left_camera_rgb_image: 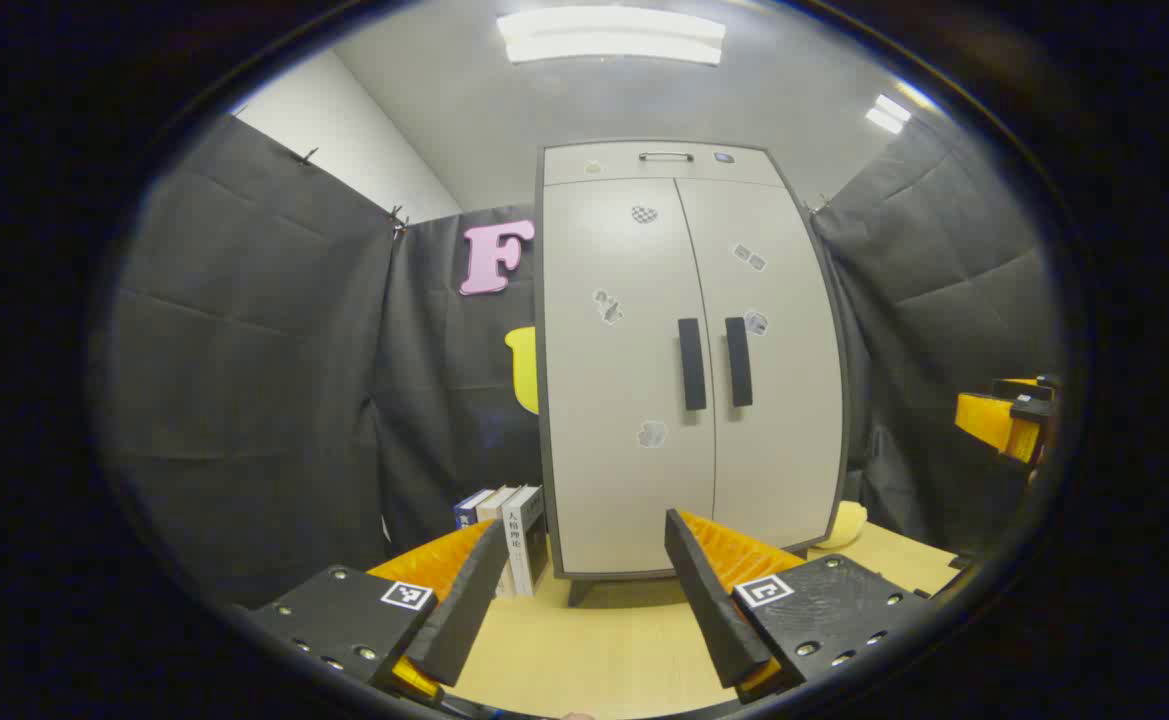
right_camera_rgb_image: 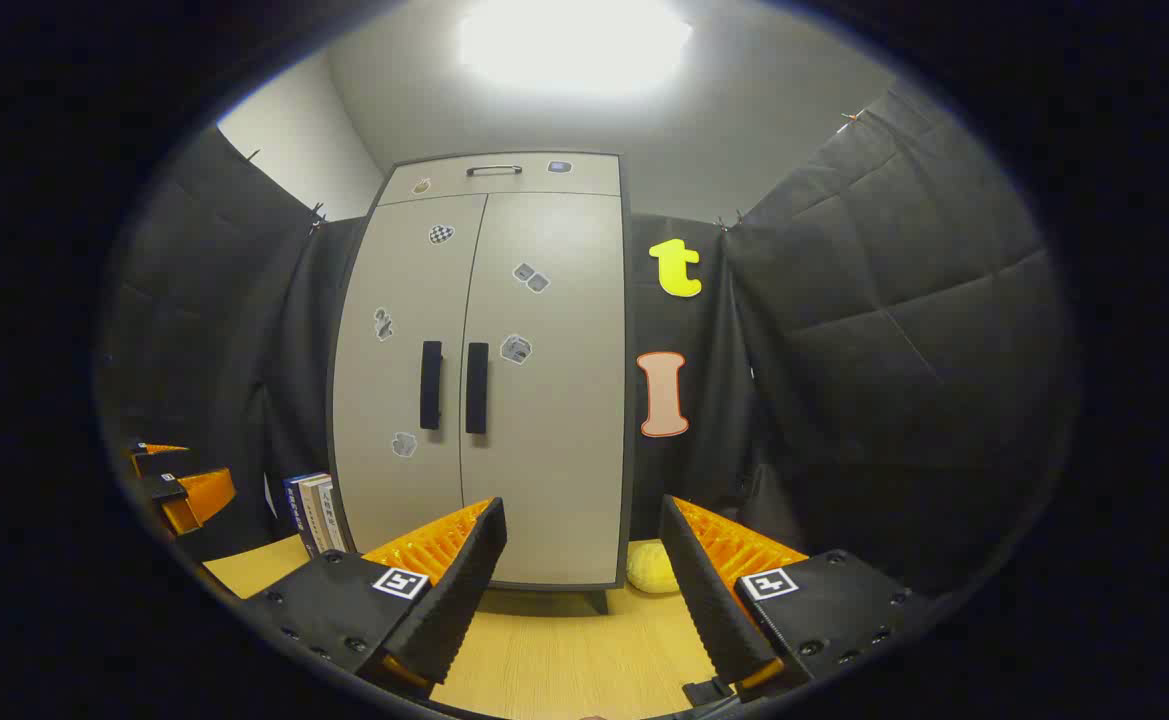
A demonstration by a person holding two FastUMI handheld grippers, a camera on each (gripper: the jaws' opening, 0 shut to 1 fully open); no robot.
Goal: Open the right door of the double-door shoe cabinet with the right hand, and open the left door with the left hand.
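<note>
Nothing done: both cabinet (left_camera_rgb_image: 689,360) doors closed at table's (left_camera_rgb_image: 624,650) back edge. Left gripper (left_camera_rgb_image: 584,590) and right gripper (right_camera_rgb_image: 584,580) spread apart, empty, well short of handles.

Left claw (left_camera_rgb_image: 584,590): two wedge-shaped fingers with ribbed inner faces, each mounted on a flat black plate carrying small round screws and one square black-and-white marker tag, at about 7 and 5 o'clock in the left gripper view. Right claw (right_camera_rgb_image: 584,585): same build in the right gripper view, wedge fingers, ribbed faces, black screw-studded plates, one square tag per plate, plus a small black bracket under the plate at 5 o'clock.
</note>
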